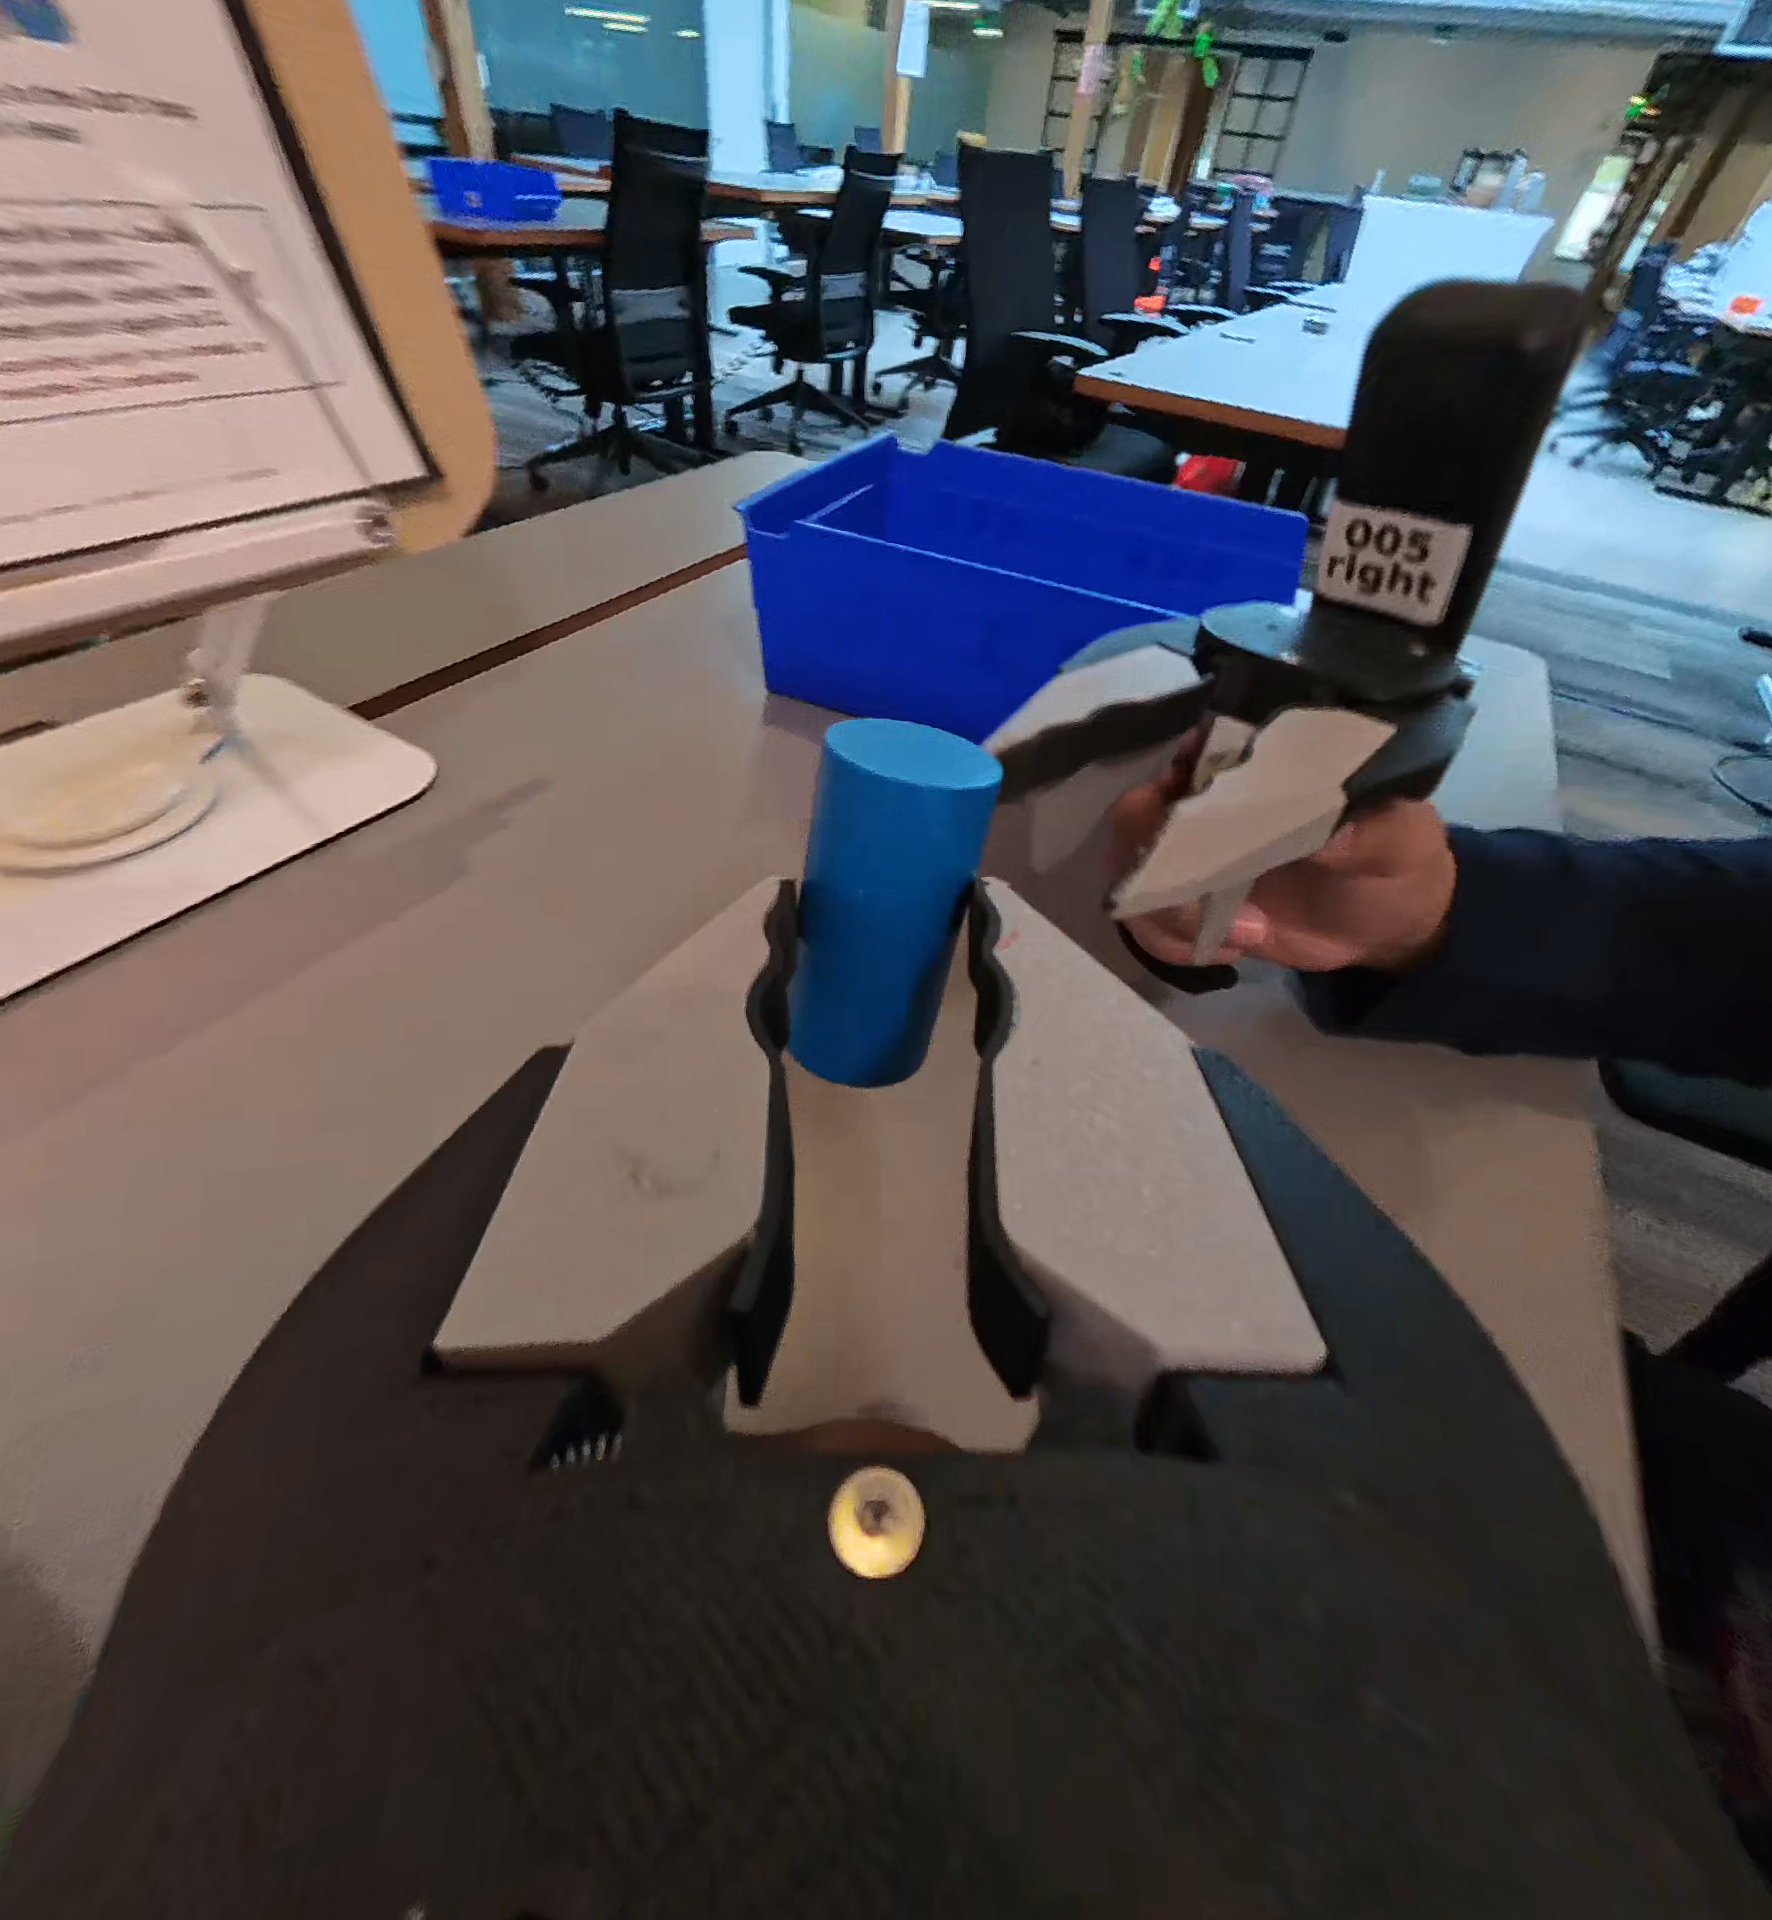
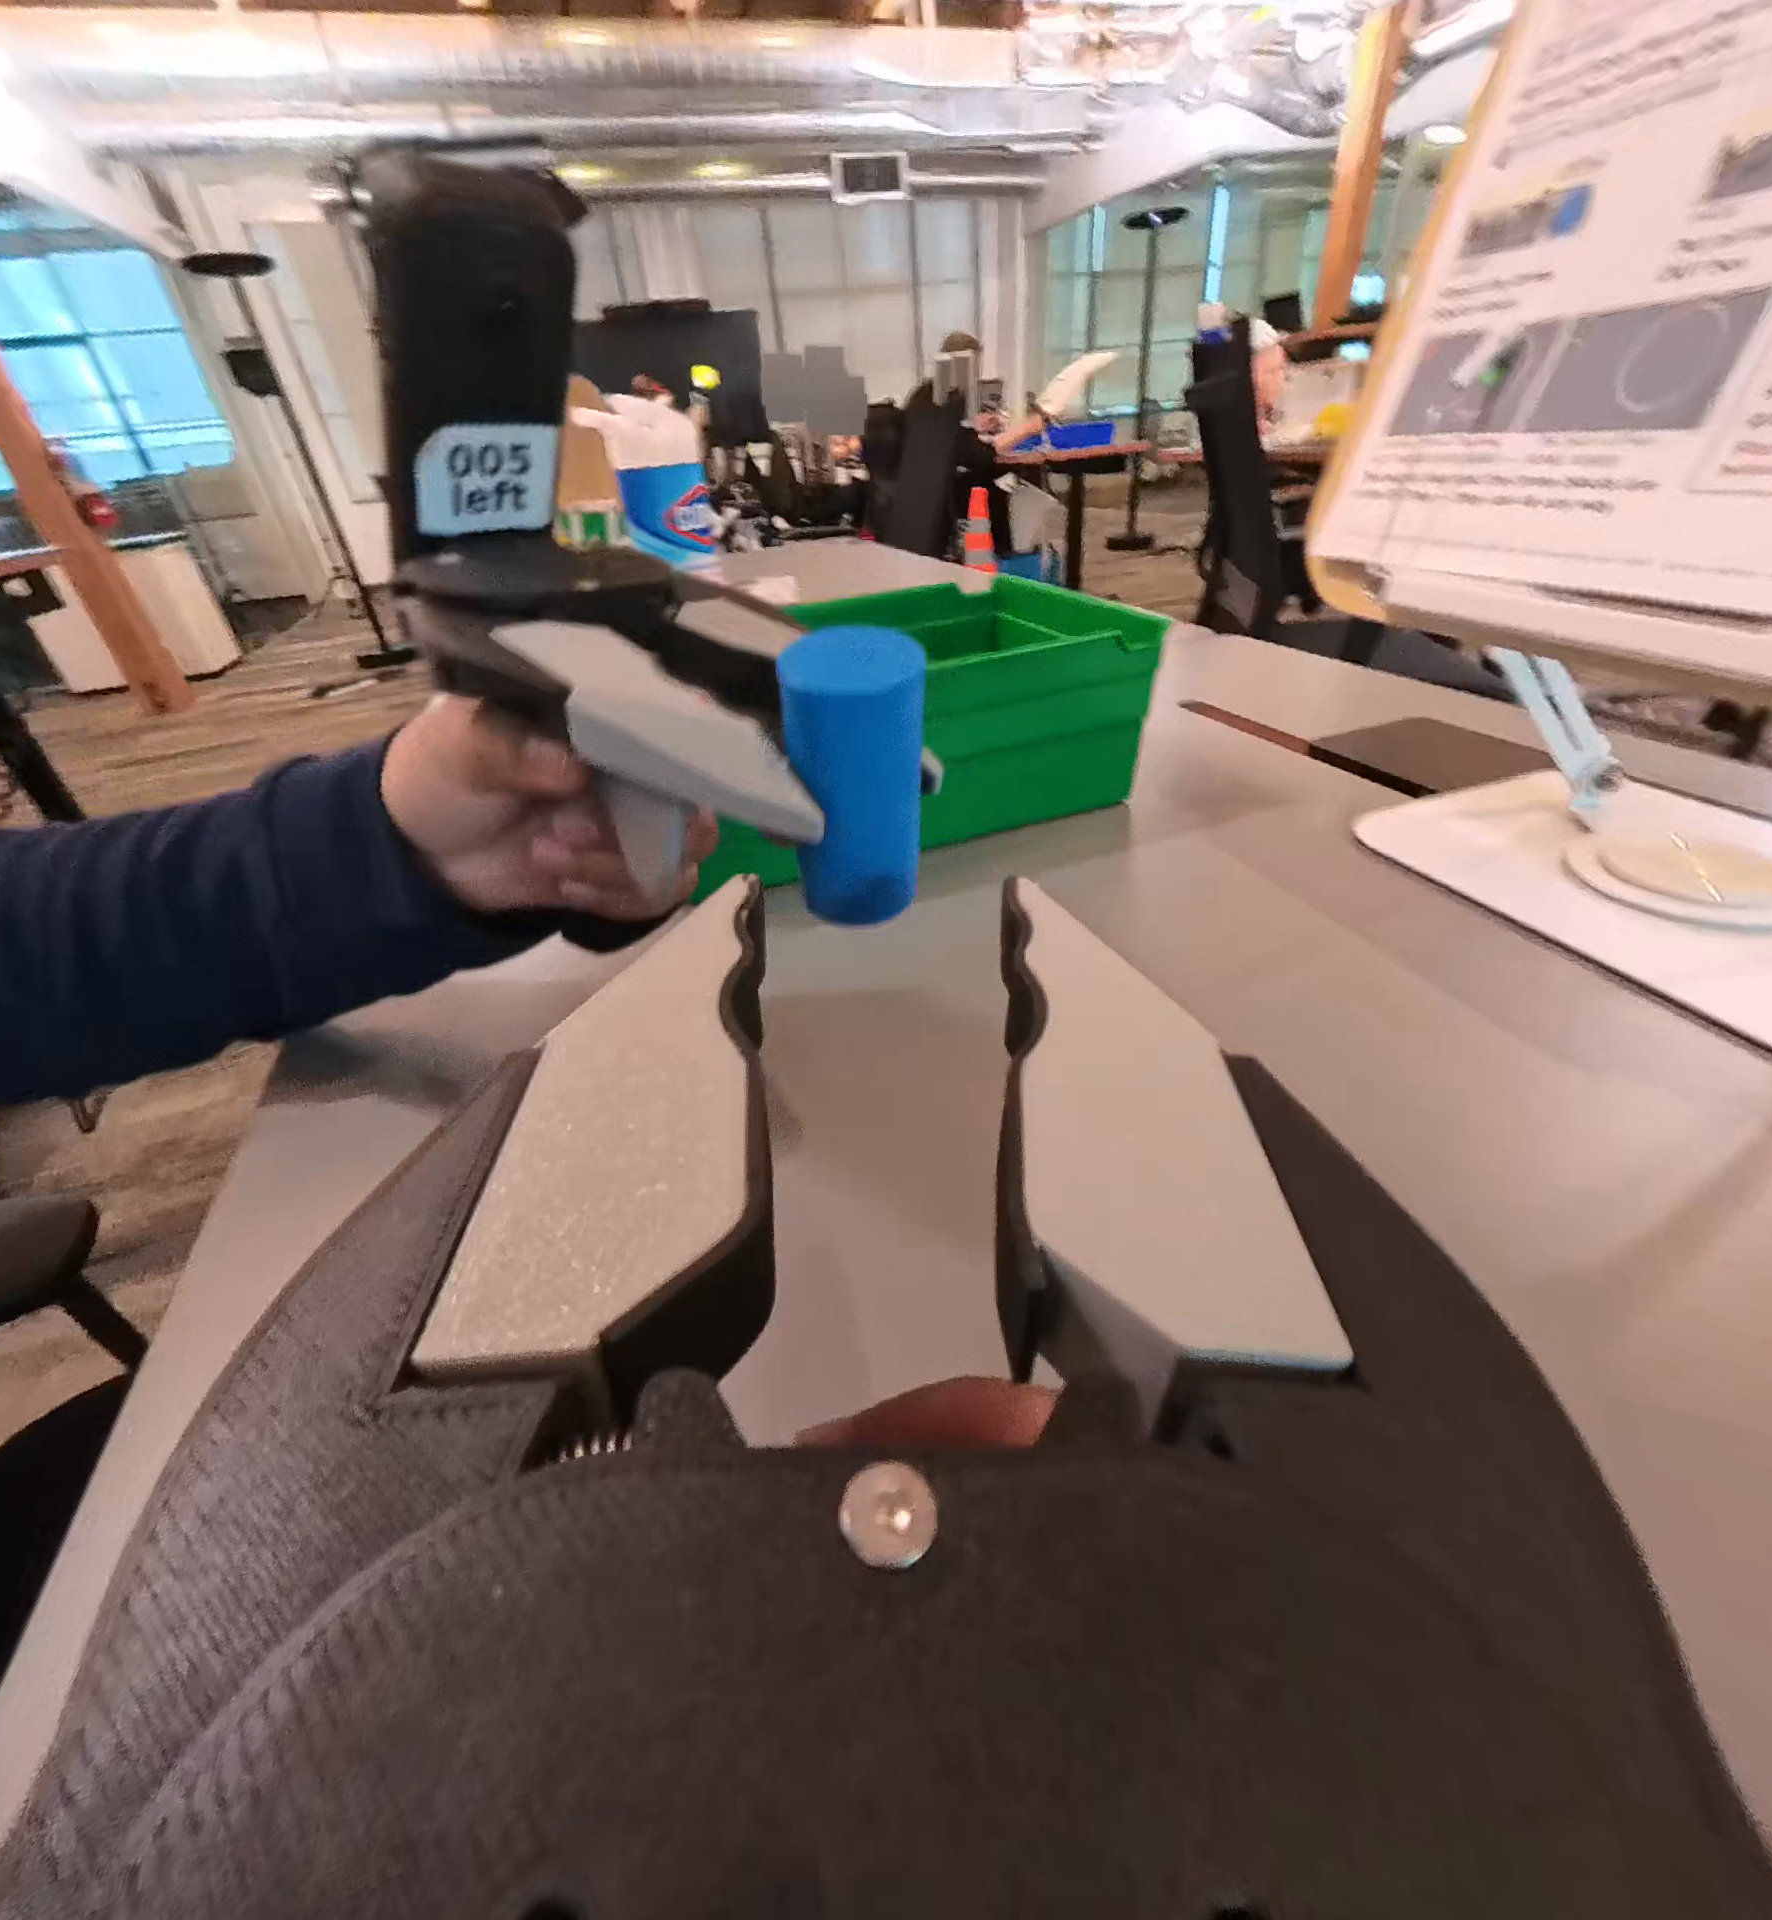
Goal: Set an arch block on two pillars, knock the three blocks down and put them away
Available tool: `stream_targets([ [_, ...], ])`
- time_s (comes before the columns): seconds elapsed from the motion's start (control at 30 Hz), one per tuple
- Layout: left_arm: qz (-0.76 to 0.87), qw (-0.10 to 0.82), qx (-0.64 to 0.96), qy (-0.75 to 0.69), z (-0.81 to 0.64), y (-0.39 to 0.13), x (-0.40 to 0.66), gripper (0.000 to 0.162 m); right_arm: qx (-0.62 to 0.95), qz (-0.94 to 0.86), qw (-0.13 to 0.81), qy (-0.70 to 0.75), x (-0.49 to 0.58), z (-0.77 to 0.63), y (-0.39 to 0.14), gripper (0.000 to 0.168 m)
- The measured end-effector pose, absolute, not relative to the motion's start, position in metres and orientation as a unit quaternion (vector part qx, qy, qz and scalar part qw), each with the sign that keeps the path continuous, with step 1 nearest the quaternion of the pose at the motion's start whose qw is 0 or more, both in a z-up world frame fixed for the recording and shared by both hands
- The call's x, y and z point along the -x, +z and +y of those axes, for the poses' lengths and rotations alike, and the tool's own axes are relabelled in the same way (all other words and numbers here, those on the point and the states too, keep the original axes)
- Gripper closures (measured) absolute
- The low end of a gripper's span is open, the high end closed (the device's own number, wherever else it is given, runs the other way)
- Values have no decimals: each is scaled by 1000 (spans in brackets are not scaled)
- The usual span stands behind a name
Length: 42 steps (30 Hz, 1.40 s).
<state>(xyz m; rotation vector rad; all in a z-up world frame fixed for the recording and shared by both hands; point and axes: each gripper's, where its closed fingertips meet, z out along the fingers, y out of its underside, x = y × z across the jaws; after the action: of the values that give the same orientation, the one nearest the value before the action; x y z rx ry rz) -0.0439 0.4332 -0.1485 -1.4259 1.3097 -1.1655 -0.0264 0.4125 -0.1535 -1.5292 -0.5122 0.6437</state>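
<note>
A blue cylinder pillar block (image 1: 887,894) stands upright between the fingers of my left gripper (image 1: 880,914), which is shut on it and holds it above the grey table (image 1: 446,987). In the right wrist view the same cylinder (image 2: 854,784) hangs in the left gripper (image 2: 840,779), clear of the table. My right gripper (image 2: 882,940) is open and empty, just in front of and below the cylinder. It also shows in the left wrist view (image 1: 1058,821), held by a hand, close to the right of the cylinder. No arch block or second pillar is in view.
A blue bin (image 1: 1017,582) stands on the table behind the cylinder in the left wrist view. A green bin (image 2: 1017,696) stands behind it in the right wrist view. A document stand with a white base (image 1: 186,769) is at the side (image 2: 1640,862). Office chairs and desks lie beyond. Some 4 cm of space lies between my two pairs of fingers.
</note>
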Motion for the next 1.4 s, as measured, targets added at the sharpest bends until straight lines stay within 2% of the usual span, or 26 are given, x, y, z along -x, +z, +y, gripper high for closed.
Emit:
stream_targets([
  [0.2,559,428,559,-438,424,-191,5,132,686,-195,633,301,13,419,-159,123],
  [0.33,576,424,554,-427,416,-206,-3,131,721,-211,603,270,19,426,-179,131],
  [0.47,586,415,550,-426,410,-209,-5,132,732,-220,594,250,22,431,-189,137],
  [0.93,577,431,577,-386,419,-220,-6,133,750,-210,580,238,19,439,-201,137],
  [1.27,569,433,587,-378,423,-221,-7,132,764,-208,584,178,7,442,-204,137],
  [1.4,552,429,603,-384,431,-221,-2,117,779,-172,581,164,-16,448,-207,137],
])
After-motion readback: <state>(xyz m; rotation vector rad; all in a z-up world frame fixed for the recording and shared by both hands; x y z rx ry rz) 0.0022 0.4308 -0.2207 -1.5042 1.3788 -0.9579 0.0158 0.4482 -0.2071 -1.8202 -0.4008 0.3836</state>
